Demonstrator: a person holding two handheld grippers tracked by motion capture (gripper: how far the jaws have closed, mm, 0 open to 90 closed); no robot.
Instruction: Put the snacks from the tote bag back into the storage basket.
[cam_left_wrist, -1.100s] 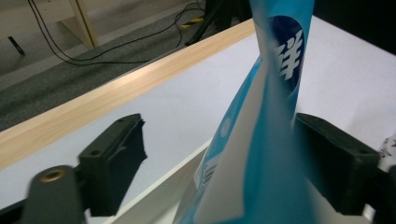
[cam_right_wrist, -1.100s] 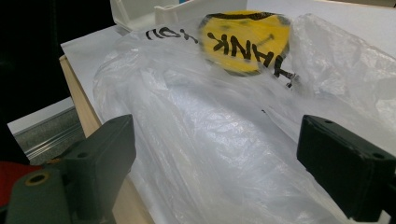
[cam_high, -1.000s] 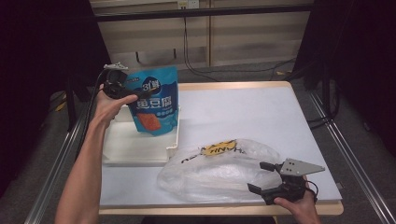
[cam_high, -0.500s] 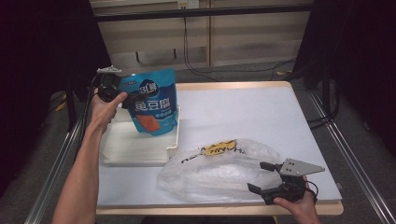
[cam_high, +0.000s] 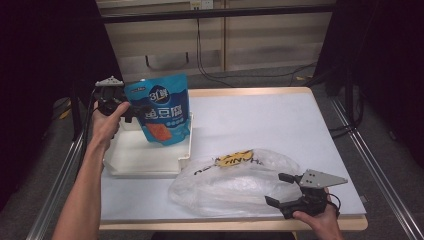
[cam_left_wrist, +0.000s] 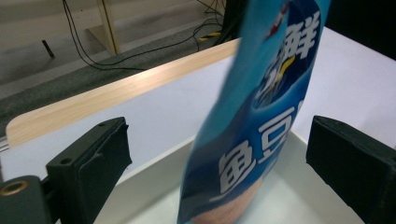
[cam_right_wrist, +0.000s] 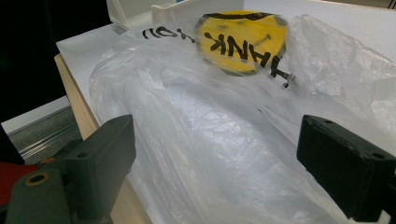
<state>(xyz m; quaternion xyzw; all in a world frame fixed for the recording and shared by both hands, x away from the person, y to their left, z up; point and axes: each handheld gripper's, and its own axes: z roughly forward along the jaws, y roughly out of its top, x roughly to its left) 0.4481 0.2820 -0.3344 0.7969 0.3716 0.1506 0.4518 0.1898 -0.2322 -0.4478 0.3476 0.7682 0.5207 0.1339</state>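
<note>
Up left, blue pouch (cam_high: 162, 114) between the left gripper's (cam_high: 131, 113) spread jaws; right gripper (cam_high: 281, 191) agape beside plastic bag (cam_high: 235, 182).

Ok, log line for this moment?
left gripper open, blue snack pouch between jaws over white tray | right gripper open at clear plastic bag

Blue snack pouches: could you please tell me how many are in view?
1. The blue foil snack pouch stands upright over the shallow white plastic tray, between the open jaws of the left tool. The crumpled clear plastic bag could hide more.
</note>
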